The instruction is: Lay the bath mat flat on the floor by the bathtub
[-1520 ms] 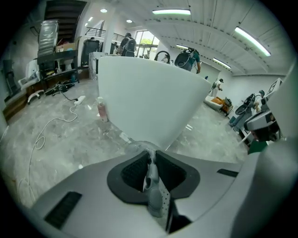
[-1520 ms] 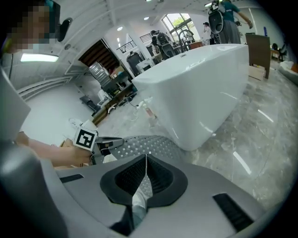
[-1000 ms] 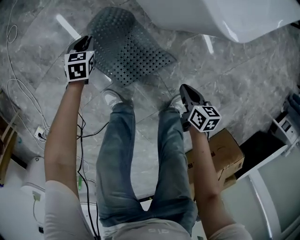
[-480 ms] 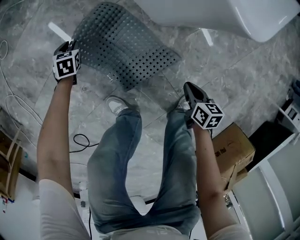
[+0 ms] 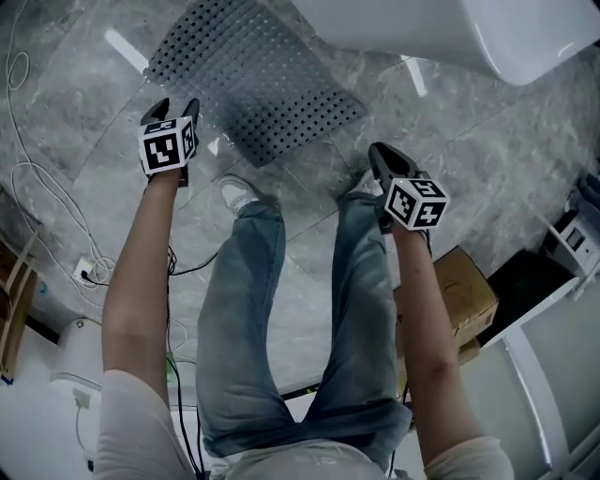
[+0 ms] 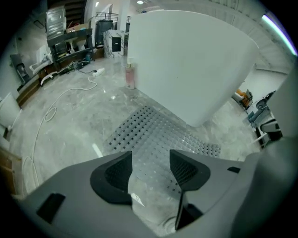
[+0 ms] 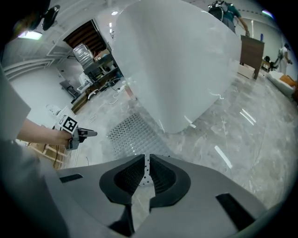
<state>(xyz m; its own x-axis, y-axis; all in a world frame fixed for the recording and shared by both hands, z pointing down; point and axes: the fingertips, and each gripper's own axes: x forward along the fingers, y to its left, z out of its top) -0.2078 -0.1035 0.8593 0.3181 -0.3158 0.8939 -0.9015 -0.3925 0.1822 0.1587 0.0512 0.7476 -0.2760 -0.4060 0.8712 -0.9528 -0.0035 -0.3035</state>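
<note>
- The bath mat (image 5: 248,80), grey and dotted with rows of holes, is lying spread flat on the grey marbled floor (image 5: 469,159).
- Its far edge is reaching right up beside the foot of the white bathtub (image 5: 422,28).
- The left tool (image 5: 176,105) is hanging just beside the mat's near left edge, pointing toward the tub.
- Its jaws are standing well apart and opening; in the left gripper view only the mat and the floor are showing through the gap, and the pads are pressing on nothing.
- The right tool (image 5: 380,155) is hanging near the mat's near right corner, above the person's right foot, apart from the mat.
- Its jaws are sitting all but together, just beginning to part, with only a thin slit between them; a sliver of the dotted mat is showing through that slit from further off, and the tool is gripping nothing.
- The person is standing in blue jeans, a white shoe (image 5: 234,192) sitting just short of the mat's near edge.
- A brown cardboard box (image 5: 464,295) is sitting on the floor to the person's right, well apart from the mat.
- White cables (image 5: 37,187) are trailing over the floor to the left.
- A slim bottle (image 6: 130,76) is standing on the floor by the tub's far side.
</note>
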